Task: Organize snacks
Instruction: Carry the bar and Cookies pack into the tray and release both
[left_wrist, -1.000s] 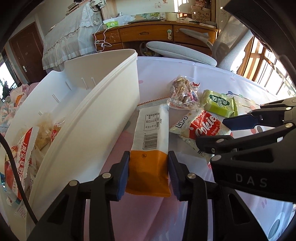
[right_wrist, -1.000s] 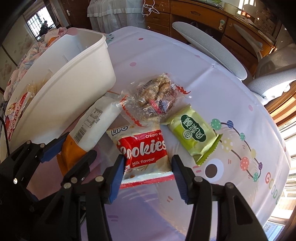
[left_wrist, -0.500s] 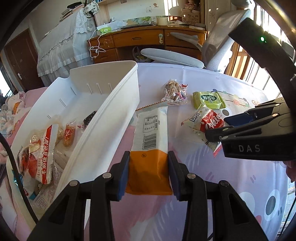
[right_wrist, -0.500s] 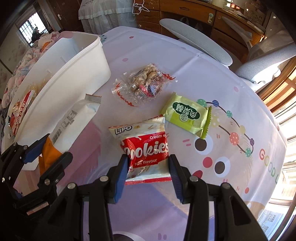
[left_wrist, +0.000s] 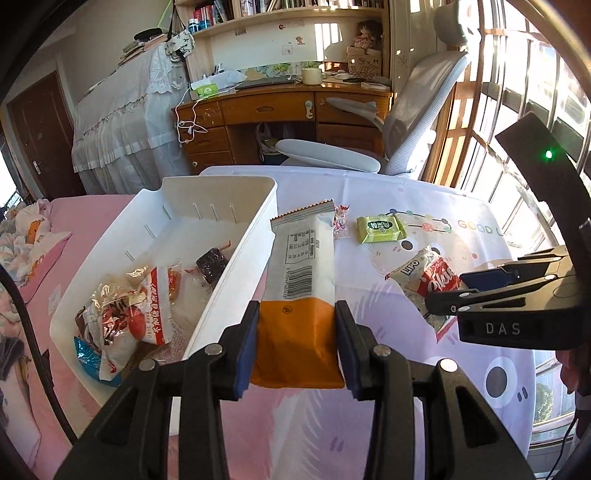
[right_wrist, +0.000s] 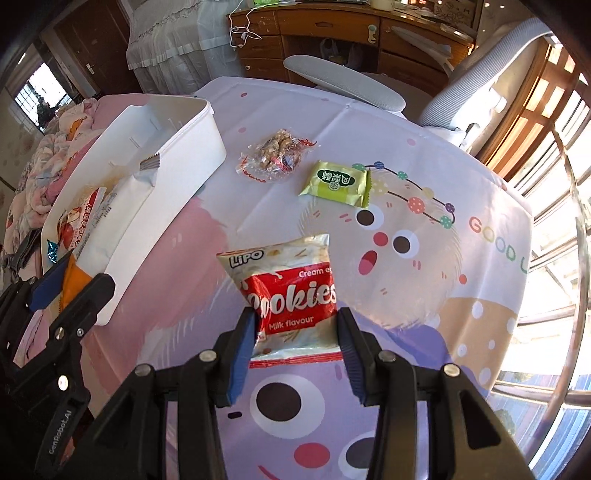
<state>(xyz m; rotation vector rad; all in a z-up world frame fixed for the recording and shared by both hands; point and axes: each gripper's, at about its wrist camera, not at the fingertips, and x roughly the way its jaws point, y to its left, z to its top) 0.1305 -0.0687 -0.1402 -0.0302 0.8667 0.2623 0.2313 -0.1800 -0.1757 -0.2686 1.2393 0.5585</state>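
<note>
My left gripper (left_wrist: 295, 343) is shut on the orange end of a long white-and-orange snack packet (left_wrist: 301, 273) and holds it raised beside the white bin (left_wrist: 236, 288). In the right wrist view the packet (right_wrist: 122, 210) hangs over the bin's rim. My right gripper (right_wrist: 295, 339) is shut on a red Lipo cookies bag (right_wrist: 291, 295), lifted above the tablecloth; this bag also shows in the left wrist view (left_wrist: 428, 277). The bin (right_wrist: 184, 158) holds several wrapped snacks (left_wrist: 125, 306).
A green snack packet (right_wrist: 336, 182) and a clear bag of nut candy (right_wrist: 275, 155) lie on the cartoon tablecloth (right_wrist: 424, 295) beyond the cookies. A grey office chair (right_wrist: 343, 81) and a wooden desk (left_wrist: 280, 110) stand past the table's far edge.
Both grippers have risen with their packets. The long packet has come off the table and now tips over the bin's rim. The cookies bag has lifted clear of the cloth.
</note>
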